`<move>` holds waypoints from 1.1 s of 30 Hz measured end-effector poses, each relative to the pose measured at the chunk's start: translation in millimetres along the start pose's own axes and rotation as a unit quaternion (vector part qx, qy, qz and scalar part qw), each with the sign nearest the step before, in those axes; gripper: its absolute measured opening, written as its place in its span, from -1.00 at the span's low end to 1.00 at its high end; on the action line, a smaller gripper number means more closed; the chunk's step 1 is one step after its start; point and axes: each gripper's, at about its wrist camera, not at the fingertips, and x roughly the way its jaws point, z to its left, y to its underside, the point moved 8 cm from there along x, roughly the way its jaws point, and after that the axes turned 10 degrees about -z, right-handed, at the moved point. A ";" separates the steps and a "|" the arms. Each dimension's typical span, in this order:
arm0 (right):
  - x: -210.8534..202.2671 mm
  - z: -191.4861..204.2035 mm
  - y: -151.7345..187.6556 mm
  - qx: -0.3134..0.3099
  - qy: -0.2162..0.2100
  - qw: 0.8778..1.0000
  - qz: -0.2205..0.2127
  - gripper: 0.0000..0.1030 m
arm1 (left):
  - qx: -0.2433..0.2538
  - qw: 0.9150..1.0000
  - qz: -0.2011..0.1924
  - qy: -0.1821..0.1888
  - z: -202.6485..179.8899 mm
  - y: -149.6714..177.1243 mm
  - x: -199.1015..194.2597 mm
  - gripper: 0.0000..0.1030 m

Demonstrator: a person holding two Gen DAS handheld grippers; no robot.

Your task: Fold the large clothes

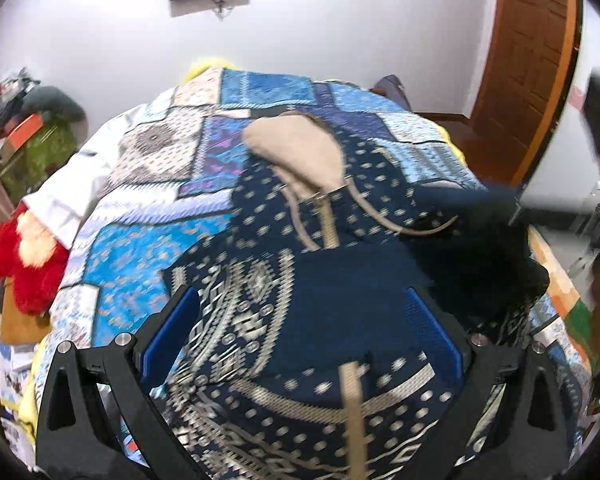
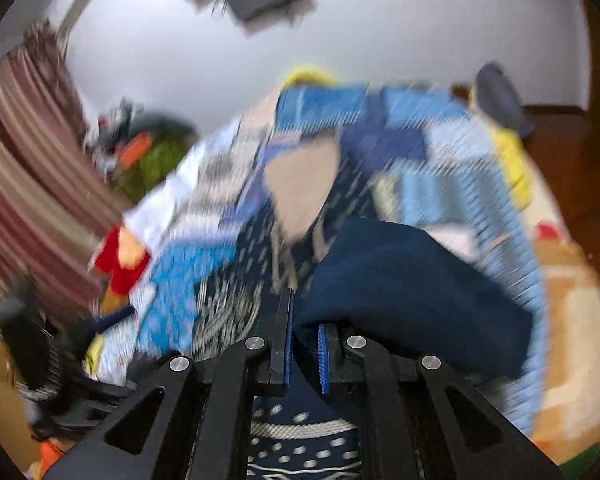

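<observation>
A navy hooded garment (image 1: 300,280) with a cream pattern, a tan hood lining (image 1: 300,152) and tan drawstrings lies on a bed with a blue patchwork quilt (image 1: 148,240). My left gripper (image 1: 304,320) is open, its blue pads wide apart over the garment's patterned front. My right gripper (image 2: 304,336) is shut on a fold of the plain navy fabric (image 2: 400,288), which is lifted and bunched over it. The right wrist view is blurred by motion. The right gripper shows as a dark blur at the right of the left wrist view (image 1: 520,208).
A red plush toy (image 1: 32,272) and a white cloth (image 1: 72,184) lie at the bed's left edge. A cluttered green-covered stand (image 1: 36,148) is beyond. A wooden door (image 1: 532,64) is at the right. A striped curtain (image 2: 28,184) hangs at the left.
</observation>
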 end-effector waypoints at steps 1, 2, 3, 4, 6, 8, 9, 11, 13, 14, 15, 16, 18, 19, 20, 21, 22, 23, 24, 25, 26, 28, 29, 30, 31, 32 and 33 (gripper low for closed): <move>10.1 4.9 15.4 -0.004 -0.001 1.000 0.017 -0.85 | -0.003 1.000 0.003 -0.003 6.3 3.6 -1.0 1.00; 26.3 9.7 33.7 -0.012 0.004 0.999 0.040 -0.85 | -0.007 1.000 0.007 -0.006 13.1 9.0 -1.8 1.00; 39.2 11.5 50.3 -0.020 0.014 0.998 0.057 -0.85 | -0.011 1.000 0.012 -0.008 19.7 14.8 -2.1 1.00; 47.0 10.3 60.2 -0.023 0.021 0.997 0.068 -0.85 | -0.015 1.000 0.016 -0.009 23.9 19.3 -2.4 1.00; 62.0 5.0 84.3 -0.023 0.035 0.994 0.099 -0.84 | -0.023 0.999 0.027 -0.011 33.3 30.0 -1.3 1.00; 73.7 -9.7 106.4 -0.009 0.053 0.989 0.139 -0.84 | -0.030 0.999 0.038 -0.012 37.8 38.1 0.8 1.00; 77.0 -15.8 117.1 0.005 0.056 0.985 0.165 -0.84 | -0.033 0.998 0.044 -0.011 39.3 41.6 2.5 1.00; 73.2 -21.1 119.3 0.019 0.044 0.985 0.167 -0.83 | -0.038 0.998 0.050 -0.008 38.5 45.1 4.4 1.00; 64.3 -26.1 122.5 0.033 0.037 0.981 0.189 -0.83 | -0.040 0.998 0.051 -0.003 33.5 45.4 5.4 1.00; 57.6 -27.6 124.7 0.041 0.029 0.978 0.200 -0.83 | -0.040 0.998 0.051 -0.001 29.9 43.7 5.4 1.00; 51.4 -28.2 125.5 0.048 0.021 0.977 0.207 -0.83 | -0.039 0.998 0.050 0.003 25.8 41.8 5.0 1.00; 44.0 -29.3 126.3 0.056 0.012 0.976 0.210 -0.83 | -0.037 0.998 0.049 0.009 20.7 39.3 4.8 1.00; 27.2 -30.8 127.3 0.054 0.008 0.977 0.205 -0.83 | -0.027 0.998 0.047 0.021 6.0 31.9 4.6 1.00; 17.7 -31.4 124.6 0.047 0.008 0.979 0.198 -0.83 | -0.019 0.998 0.045 0.026 -2.4 28.6 5.1 1.00; 7.9 -33.3 121.5 0.040 0.009 0.981 0.188 -0.83 | -0.007 0.998 0.044 0.032 -13.8 24.1 6.4 1.00; -3.2 -35.8 116.0 0.032 0.012 0.984 0.174 -0.83 | 0.004 0.998 0.043 0.037 -24.8 20.2 8.2 1.00; -18.7 -42.0 108.4 0.026 0.018 0.988 0.154 -0.83 | 0.017 0.998 0.043 0.043 -37.0 16.3 11.0 1.00; -29.3 -47.3 102.9 0.024 0.024 0.990 0.139 -0.83 | 0.026 0.998 0.043 0.047 -45.8 13.5 13.2 1.00; -41.7 -55.2 95.9 0.025 0.031 0.992 0.121 -0.83 | 0.036 0.997 0.043 0.054 -58.6 9.6 16.6 1.00; -56.0 -66.6 87.9 0.030 0.042 0.993 0.102 -0.83 | 0.050 0.996 0.044 0.065 -76.2 5.7 20.9 1.00; -64.3 -74.3 82.7 0.032 0.051 0.994 0.090 -0.83 | 0.057 0.995 0.045 0.073 -87.2 3.7 24.1 1.00; -87.3 -98.0 70.5 0.031 0.084 0.994 0.058 -0.83 | 0.079 0.991 0.050 0.097 -117.4 1.4 33.5 1.00; -97.8 -110.3 66.4 0.028 0.103 0.993 0.045 -0.83 | 0.093 0.988 0.056 0.106 -135.5 1.9 40.4 1.00; -103.2 -117.7 63.6 0.025 0.116 0.992 0.038 -0.83 | 0.107 0.986 0.060 0.113 -151.0 2.8 46.9 1.00; -112.5 -129.9 60.6 0.020 0.135 0.990 0.029 -0.83 | 0.120 0.984 0.063 0.118 -163.0 4.2 53.0 1.00; -118.8 -138.8 59.5 0.016 0.148 0.989 0.024 -0.83 | 0.136 0.981 0.069 0.122 -178.0 6.9 61.2 1.00; -123.8 -146.1 59.3 0.014 0.157 0.987 0.021 -0.83 | 0.152 0.977 0.076 0.126 -193.7 10.9 70.5 1.00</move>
